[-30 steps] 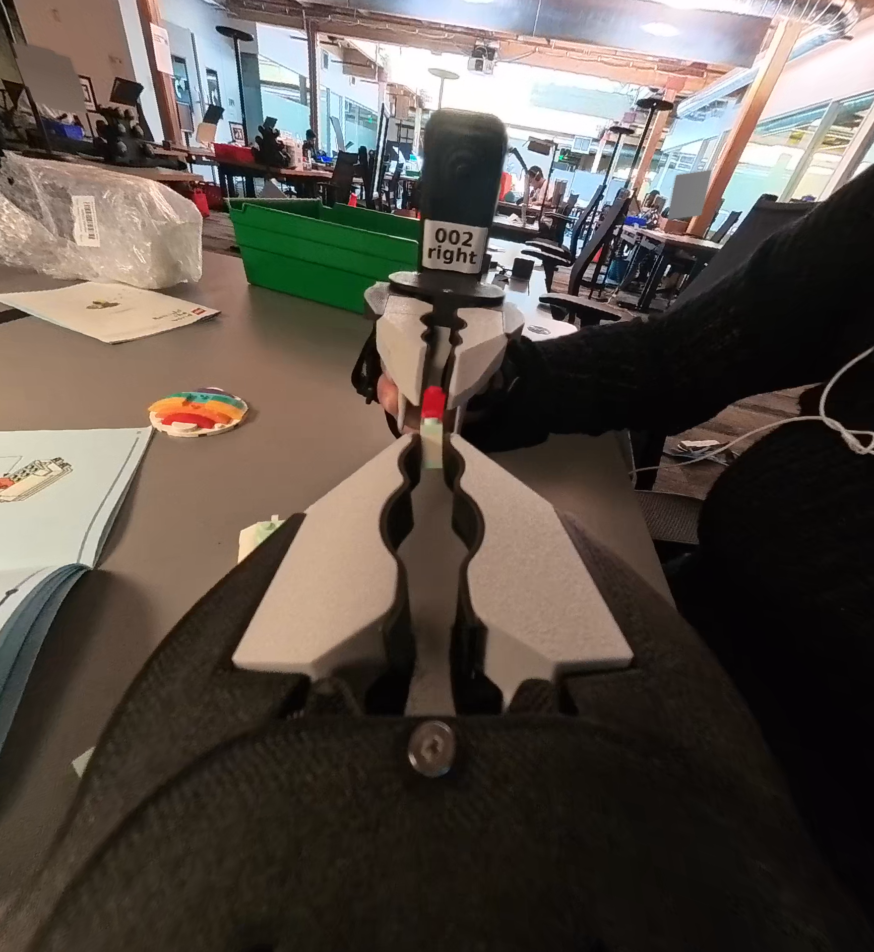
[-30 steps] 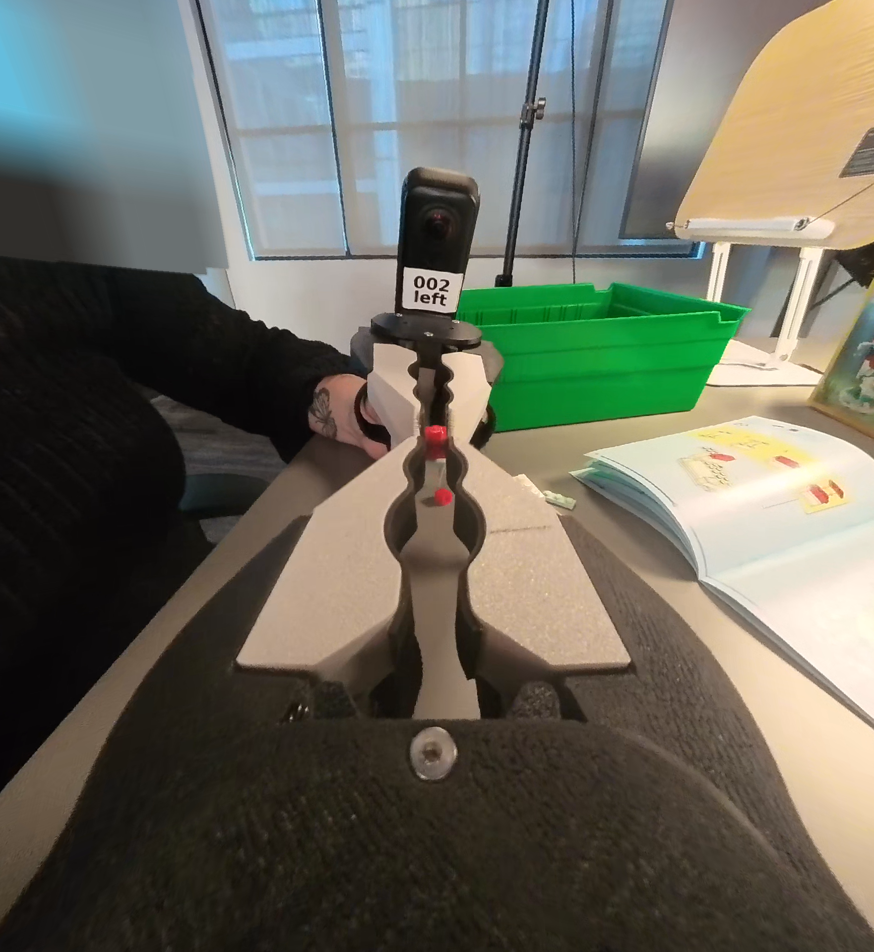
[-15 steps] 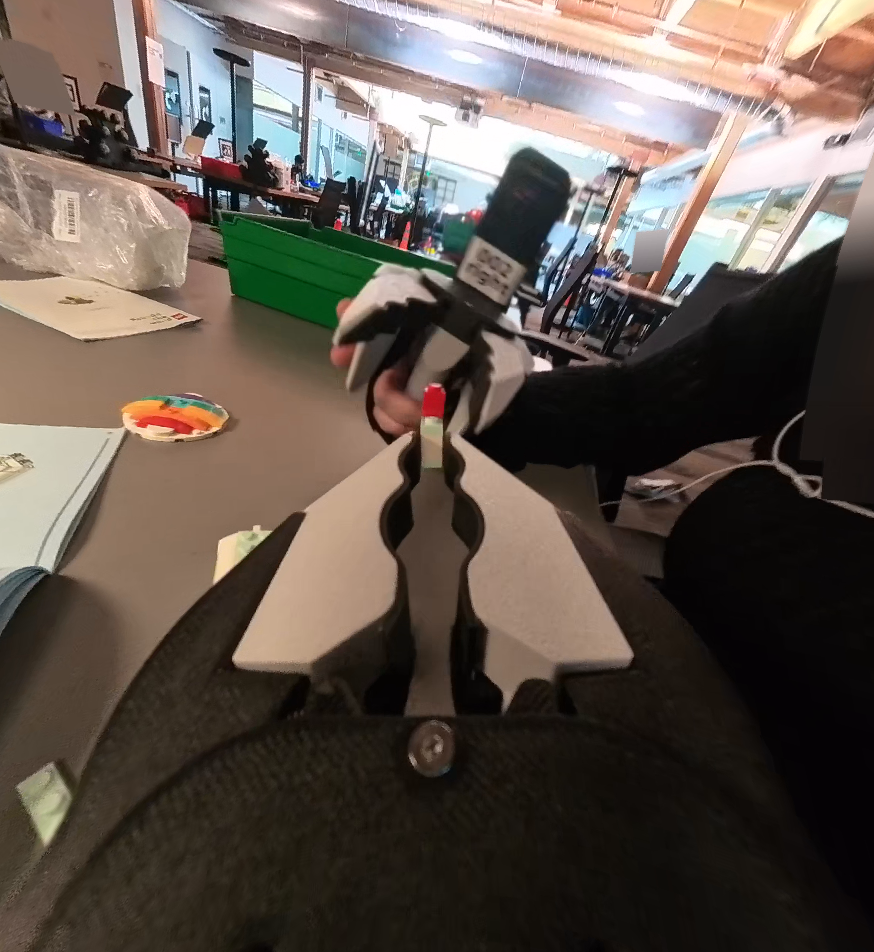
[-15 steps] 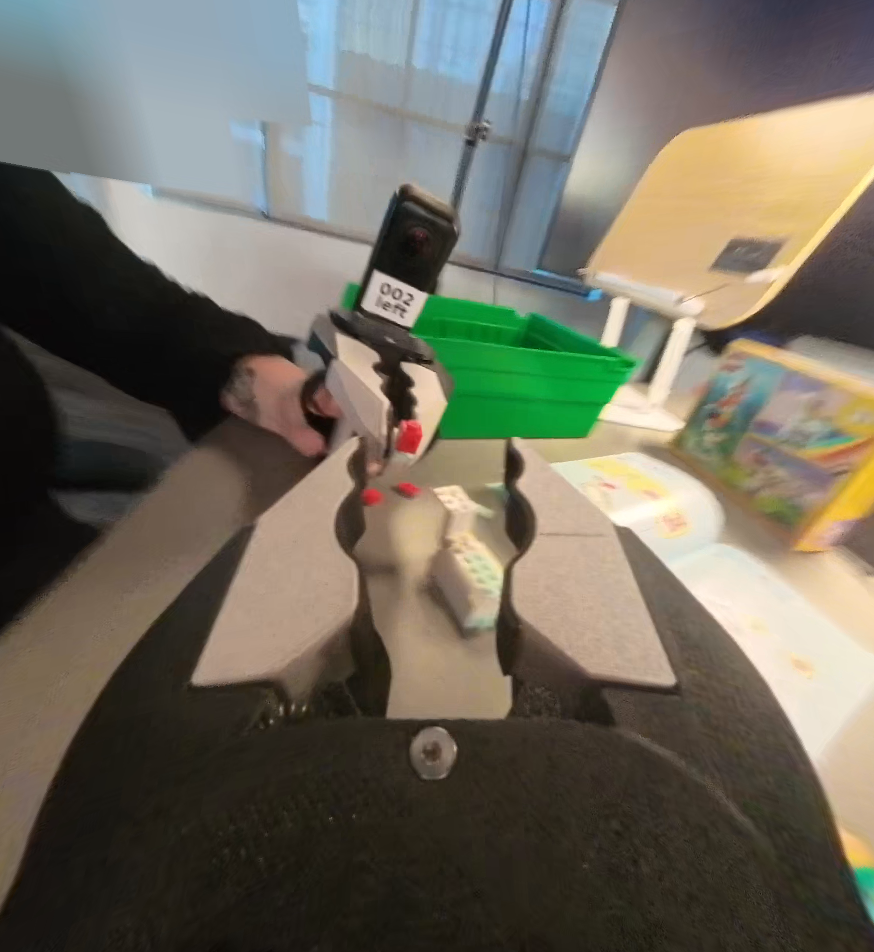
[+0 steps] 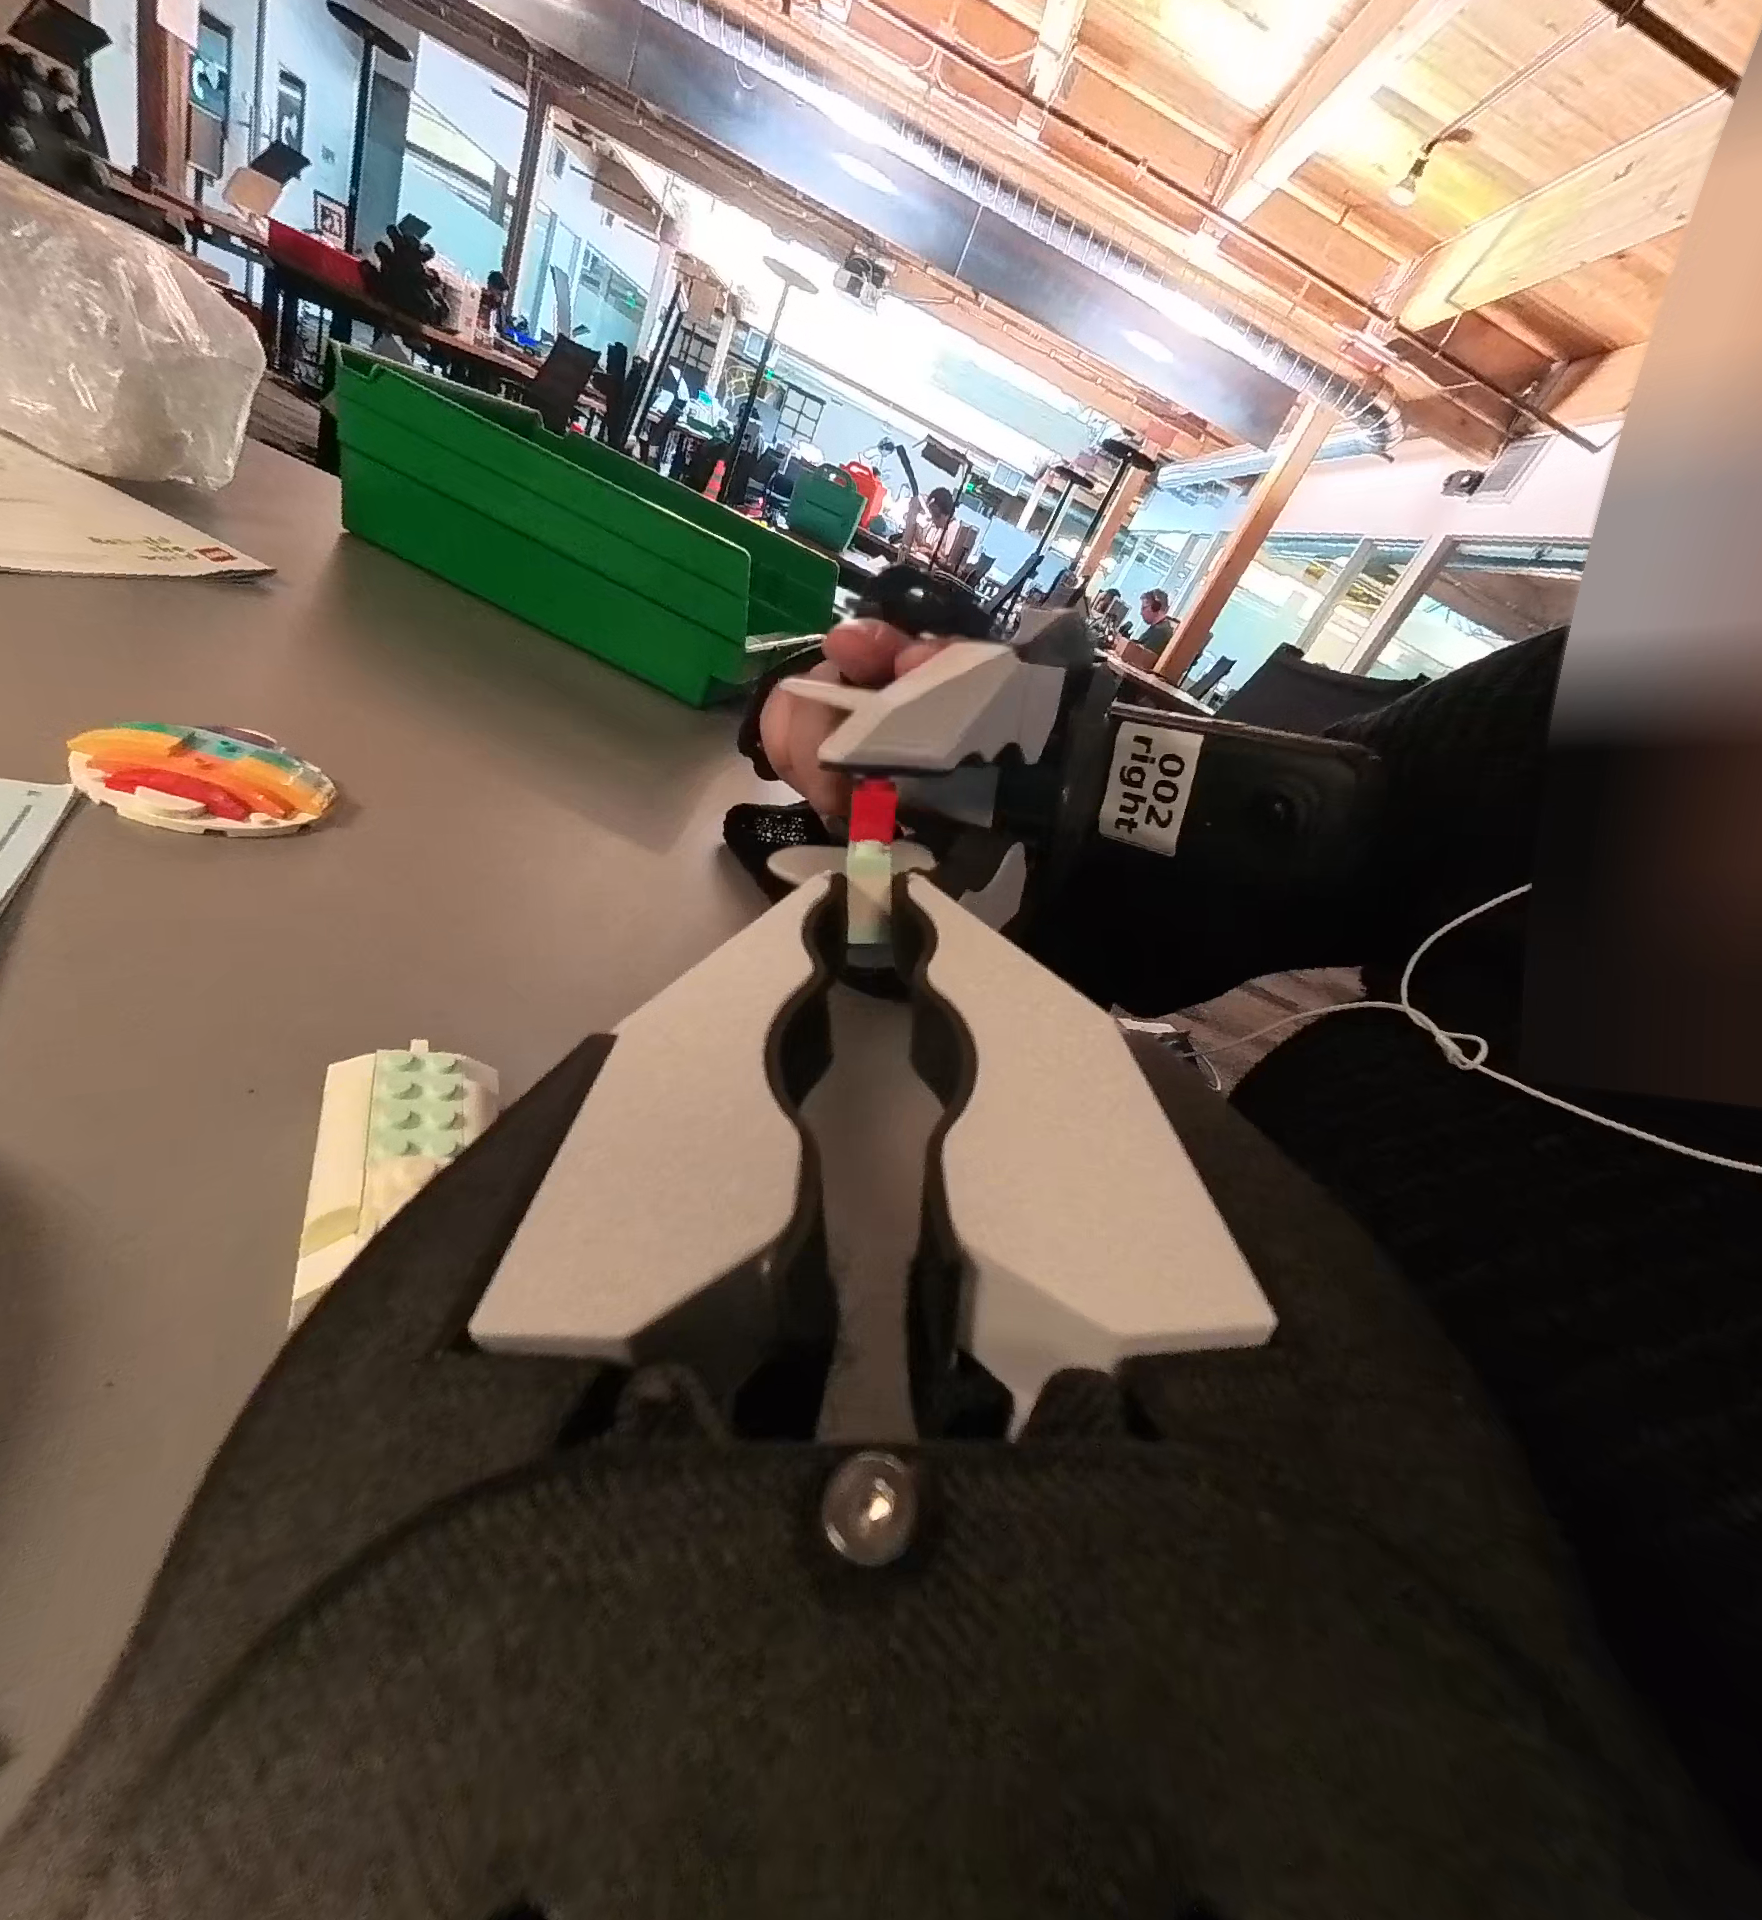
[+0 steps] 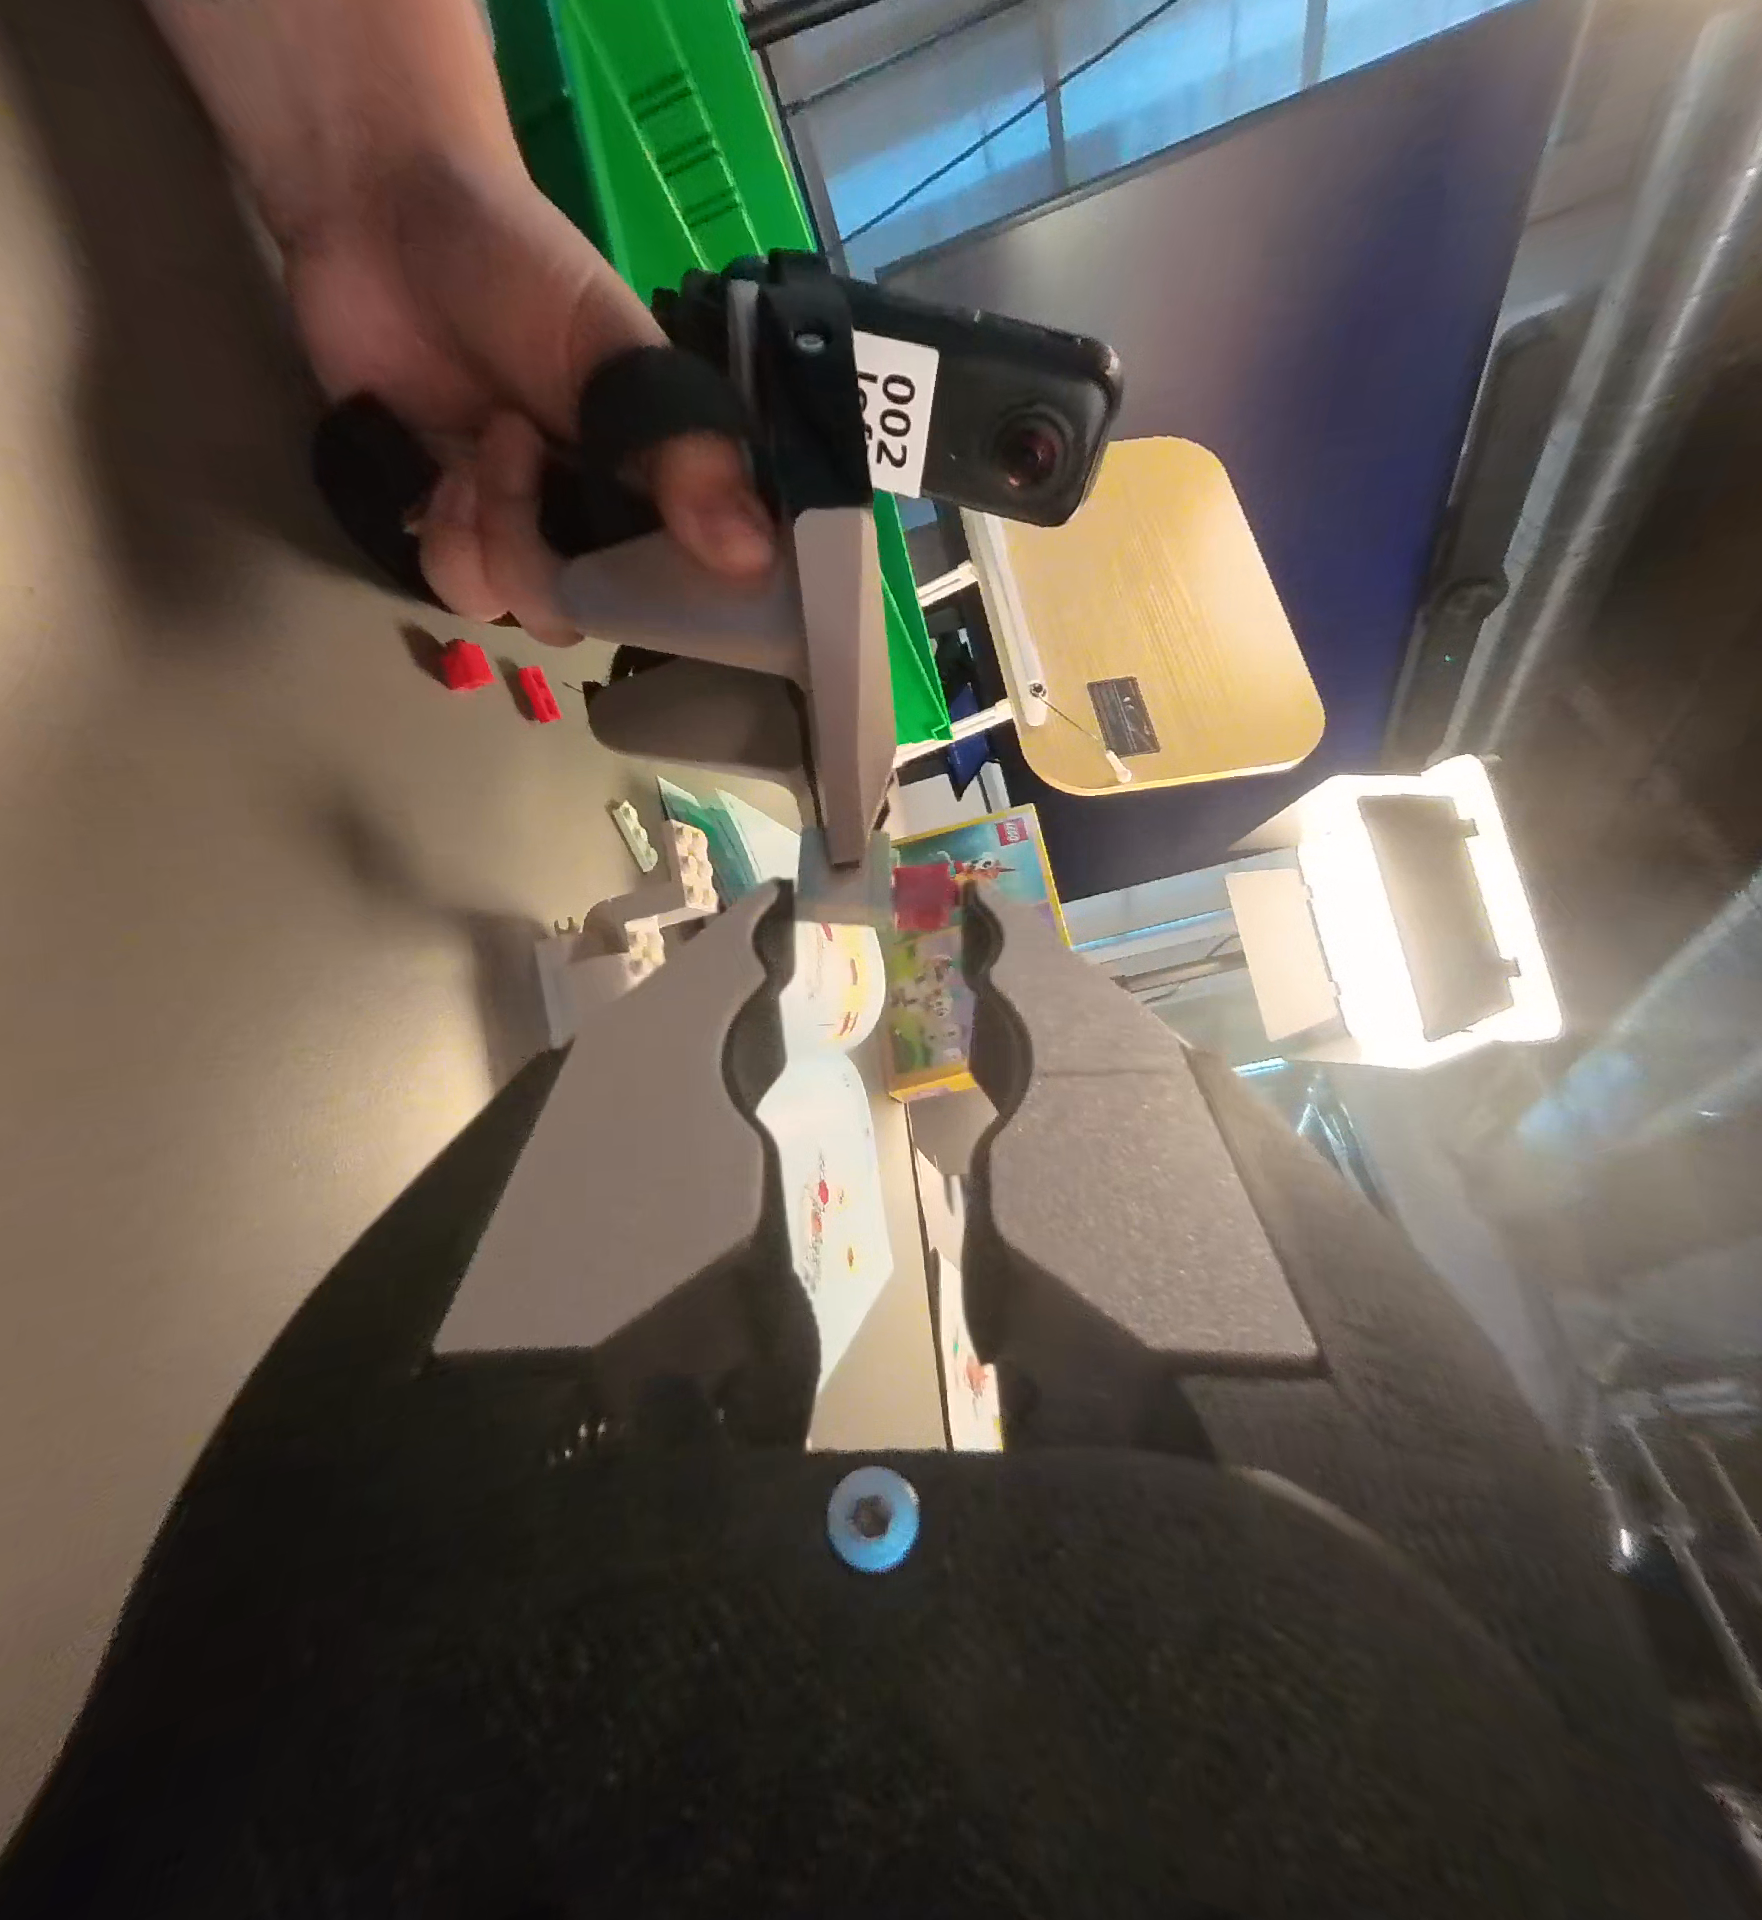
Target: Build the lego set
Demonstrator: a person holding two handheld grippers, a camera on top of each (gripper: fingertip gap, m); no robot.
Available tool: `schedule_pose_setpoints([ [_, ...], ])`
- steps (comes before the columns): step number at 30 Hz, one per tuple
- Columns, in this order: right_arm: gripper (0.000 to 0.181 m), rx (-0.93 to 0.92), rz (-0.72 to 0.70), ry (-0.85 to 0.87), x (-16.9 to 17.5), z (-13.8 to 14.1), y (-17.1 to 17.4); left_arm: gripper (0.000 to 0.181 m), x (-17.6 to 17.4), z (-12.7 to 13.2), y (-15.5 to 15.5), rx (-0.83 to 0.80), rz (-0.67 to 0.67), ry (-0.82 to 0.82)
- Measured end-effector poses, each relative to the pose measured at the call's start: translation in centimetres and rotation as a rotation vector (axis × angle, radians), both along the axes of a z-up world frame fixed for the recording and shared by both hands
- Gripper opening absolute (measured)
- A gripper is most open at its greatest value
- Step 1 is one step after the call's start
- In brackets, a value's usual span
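My left gripper [image 5: 872, 894] is shut on a small stack: a pale green brick [image 5: 869, 899] with a red brick [image 5: 872, 816] on its outer end. My right gripper [image 5: 835, 805] faces it, rolled onto its side, with one finger above the red brick and one below. In the right wrist view my right gripper [image 6: 872, 904] is open. The left gripper's tips [image 6: 846, 847], the pale green brick [image 6: 835, 894] and the red brick [image 6: 921, 896] sit in the gap between its fingers. The red brick lies close to one finger; I cannot tell if they touch.
A green bin [image 5: 544, 551], a round rainbow piece [image 5: 202, 779], a white and pale green assembly [image 5: 389, 1132] and a plastic bag [image 5: 56, 343] are on the grey table. Two loose red bricks [image 6: 466, 665], white pieces [image 6: 638, 935], the open booklet [image 6: 835, 1143] and the set's box [image 6: 970, 935] lie beyond. The round rainbow piece [image 5: 202, 779] is about 20 cm from both grippers' fingertips.
My right gripper has opened and rolled onto its side, and now straddles the red brick. My left gripper has kept its hold on the stack and tilted a little.
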State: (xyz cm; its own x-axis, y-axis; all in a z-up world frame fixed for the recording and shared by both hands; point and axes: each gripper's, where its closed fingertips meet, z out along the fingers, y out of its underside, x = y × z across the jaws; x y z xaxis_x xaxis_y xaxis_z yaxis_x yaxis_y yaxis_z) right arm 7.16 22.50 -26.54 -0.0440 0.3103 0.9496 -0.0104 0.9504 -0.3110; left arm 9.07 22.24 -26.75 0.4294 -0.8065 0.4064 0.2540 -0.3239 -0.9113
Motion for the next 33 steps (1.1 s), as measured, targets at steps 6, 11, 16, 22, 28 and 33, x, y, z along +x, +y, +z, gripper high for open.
schedule_pose_setpoints([
  [6, 0.029, -0.005, -0.024, -0.001, 0.0, -0.1, 0.1, 0.006, 0.0, -0.1, 0.0, -0.002, 0.001, 0.002],
  [11, 0.027, 0.009, -0.048, 0.035, -0.1, 0.0, 0.2, 0.006, -0.2, 0.0, 0.0, -0.002, 0.006, -0.003],
  [16, 0.027, 0.017, -0.052, 0.047, -0.3, 0.0, 0.3, 0.006, -0.3, 0.0, 0.1, 0.005, 0.028, 0.010],
  [22, 0.028, -0.012, -0.028, 0.061, -0.2, -1.4, 1.5, 0.031, -1.7, 0.9, 0.1, 0.147, 0.232, 0.260],
  [28, 0.027, -0.012, 0.025, -0.020, -1.1, -3.8, 2.5, 0.039, -7.7, -0.7, -2.4, 0.103, 0.705, 0.603],
  [33, 0.027, 0.025, 0.093, -0.053, -1.7, -4.6, 2.2, 0.038, -8.8, -6.0, -5.2, -0.188, 0.693, 0.708],
])
